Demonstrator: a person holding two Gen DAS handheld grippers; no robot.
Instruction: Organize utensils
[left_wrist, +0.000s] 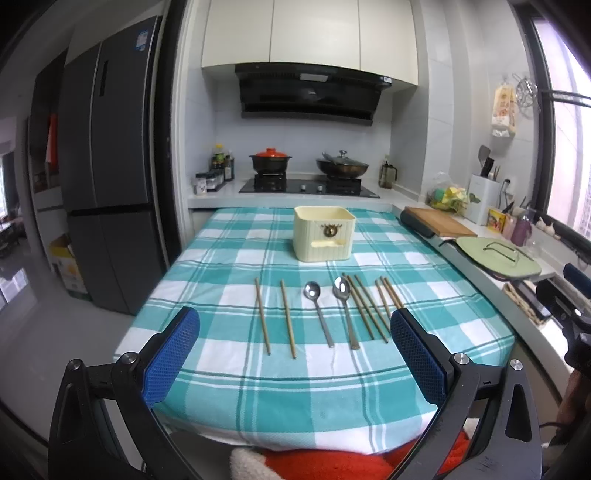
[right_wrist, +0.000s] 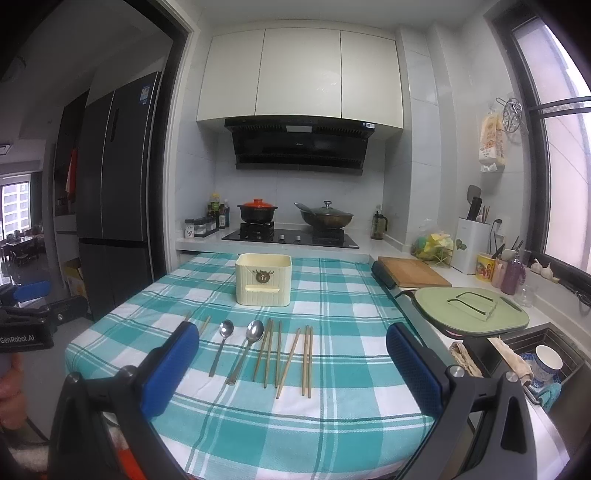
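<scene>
Both grippers hang over the near edge of the bench (left_wrist: 229, 398), which has a green and white checked cloth on it. The left gripper (left_wrist: 294, 354) has its jaws spread wide and holds nothing. The right gripper (right_wrist: 292, 369) is the same. Two spoons (left_wrist: 318, 306) and the chopsticks (left_wrist: 287, 318) lie in a row on the cloth. The cream box (left_wrist: 324, 233) stands behind them.

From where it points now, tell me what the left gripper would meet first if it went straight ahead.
Probably the two spoons lying on the checked tablecloth. The left gripper is open, empty, angled slightly down, and they sit centred between its fingers. The cream container stands further along that line. Depth is uncertain through the fisheye.
</scene>
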